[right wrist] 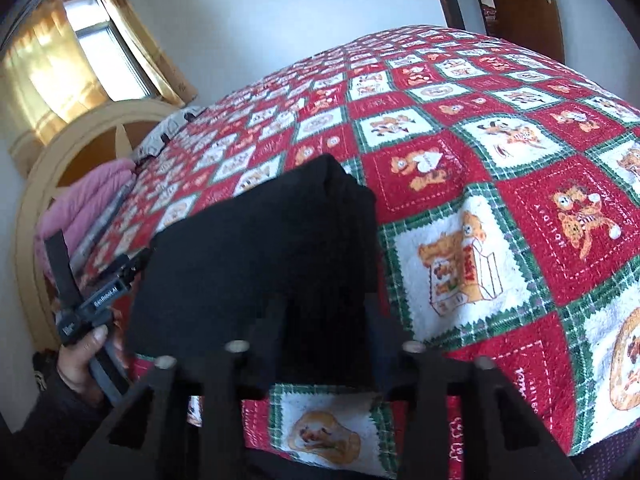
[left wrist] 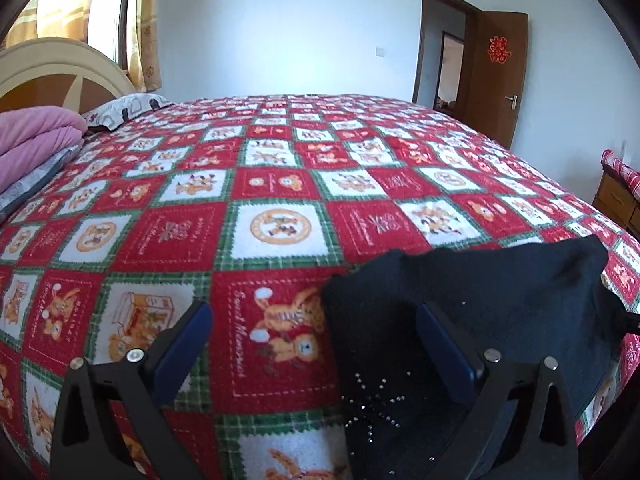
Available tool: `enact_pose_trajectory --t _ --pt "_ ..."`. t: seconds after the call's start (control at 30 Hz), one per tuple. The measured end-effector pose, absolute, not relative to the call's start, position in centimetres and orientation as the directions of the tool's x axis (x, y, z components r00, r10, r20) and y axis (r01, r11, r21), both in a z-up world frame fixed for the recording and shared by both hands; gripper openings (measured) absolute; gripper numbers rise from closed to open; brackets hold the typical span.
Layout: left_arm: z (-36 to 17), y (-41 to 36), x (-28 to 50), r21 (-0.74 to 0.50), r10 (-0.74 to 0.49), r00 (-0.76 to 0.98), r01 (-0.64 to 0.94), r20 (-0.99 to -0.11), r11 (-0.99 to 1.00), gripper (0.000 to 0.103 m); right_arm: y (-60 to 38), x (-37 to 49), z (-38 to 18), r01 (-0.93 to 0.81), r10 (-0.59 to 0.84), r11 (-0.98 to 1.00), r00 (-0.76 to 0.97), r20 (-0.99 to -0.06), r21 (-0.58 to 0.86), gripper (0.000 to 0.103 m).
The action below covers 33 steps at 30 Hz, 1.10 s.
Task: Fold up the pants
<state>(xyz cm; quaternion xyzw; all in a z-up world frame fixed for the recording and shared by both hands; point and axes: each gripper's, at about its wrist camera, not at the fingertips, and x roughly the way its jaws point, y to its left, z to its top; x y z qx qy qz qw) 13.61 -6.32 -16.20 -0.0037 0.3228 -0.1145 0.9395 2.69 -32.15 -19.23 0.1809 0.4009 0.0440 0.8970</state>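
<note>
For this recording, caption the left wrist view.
Open left gripper beside folded black pants on a red quilt.

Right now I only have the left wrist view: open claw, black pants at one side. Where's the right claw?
Observer: The right claw is at the near edge of the pants, with fabric between its fingers.
Operator: Are the pants folded?
Observer: Yes, into a compact block, with layered edges showing at the far corner.
Operator: Anything beside it?
Observer: A hand gripping the left claw's handle, just left of the block in the right wrist view.
</note>
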Motion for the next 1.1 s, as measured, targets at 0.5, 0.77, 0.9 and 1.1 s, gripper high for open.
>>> enact_pose_trajectory --t 0.5,0.77,0.9,1.1 --pt "-17.5 -6.2 13.9 -0.126 -0.255 0.737 0.227 -0.626 0.966 0.103 -33.4 2.2 -21.2 0.102 0.200 0.935 0.642 -0.740 0.340 0.019" --pt "-16.3 -5.4 13.0 -0.130 -0.259 0.743 0.229 -0.618 0.965 0.103 -34.4 2.1 -21.1 0.128 0.207 0.918 0.650 -0.731 0.374 0.040" --pt "-16.0 -4.9 12.2 -0.158 -0.295 0.731 0.253 -0.615 0.955 0.103 -34.0 1.6 -19.8 0.129 0.185 0.923 0.676 -0.713 0.362 0.044" --pt "-16.5 -3.8 12.0 -0.214 -0.325 0.714 0.244 -0.620 0.946 0.103 -34.7 1.3 -17.9 0.122 0.187 0.910 0.732 -0.656 0.395 0.049"
